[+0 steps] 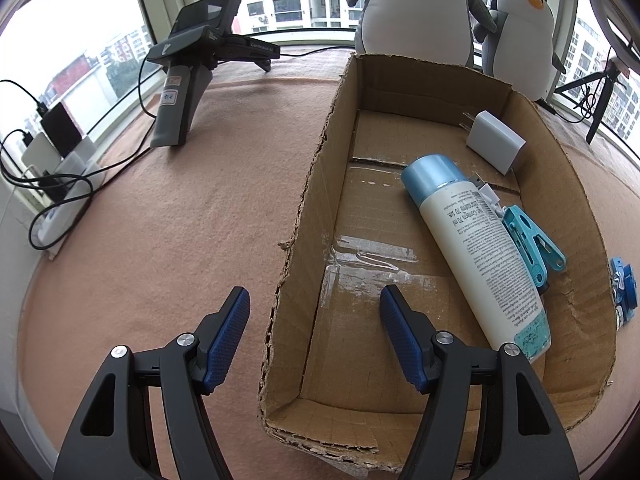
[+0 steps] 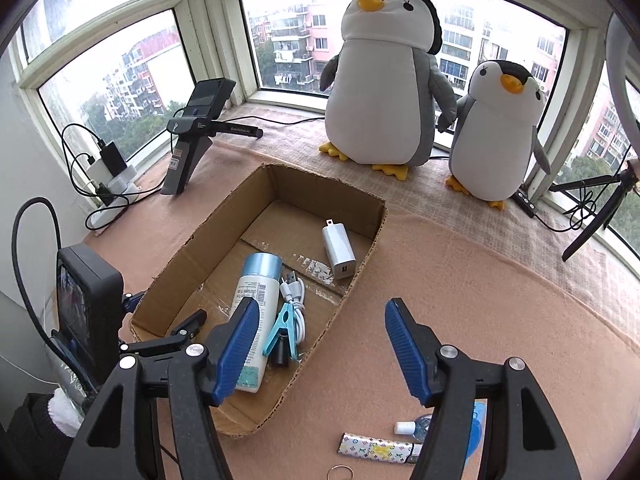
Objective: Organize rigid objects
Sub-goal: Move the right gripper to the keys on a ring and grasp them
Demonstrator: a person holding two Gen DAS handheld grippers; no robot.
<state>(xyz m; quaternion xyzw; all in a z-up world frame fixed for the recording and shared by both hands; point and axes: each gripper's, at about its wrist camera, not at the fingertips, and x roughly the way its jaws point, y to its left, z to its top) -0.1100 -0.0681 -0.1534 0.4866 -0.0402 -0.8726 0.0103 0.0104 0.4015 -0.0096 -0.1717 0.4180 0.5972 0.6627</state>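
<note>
An open cardboard box [image 1: 304, 208] [image 2: 200, 236] lies on the pink cloth. In it lie a white bottle with a blue cap [image 1: 480, 248] [image 2: 252, 308], a white charger [image 1: 494, 142] [image 2: 339, 246], a teal clip [image 1: 532, 240] [image 2: 284, 328] and a white cable [image 2: 298, 312]. My left gripper [image 1: 314, 300] [image 2: 162, 312] is open and straddles the box's left wall without pressing on it. My right gripper [image 2: 322, 306] is open and holds nothing, above the box's right wall. Near it on the cloth lie a patterned stick [image 2: 378, 448], a small clear bottle [image 2: 416, 428] and a key ring [image 2: 340, 473].
Two plush penguins [image 2: 384, 80] [image 2: 496, 136] stand on the sill behind the box. A spare gripper on its stand [image 2: 192, 148] and a power strip with cables [image 2: 108, 196] sit at the left. A tripod leg [image 2: 592, 216] reaches in at the right. A blue item [image 1: 624, 284] lies outside the box's right wall.
</note>
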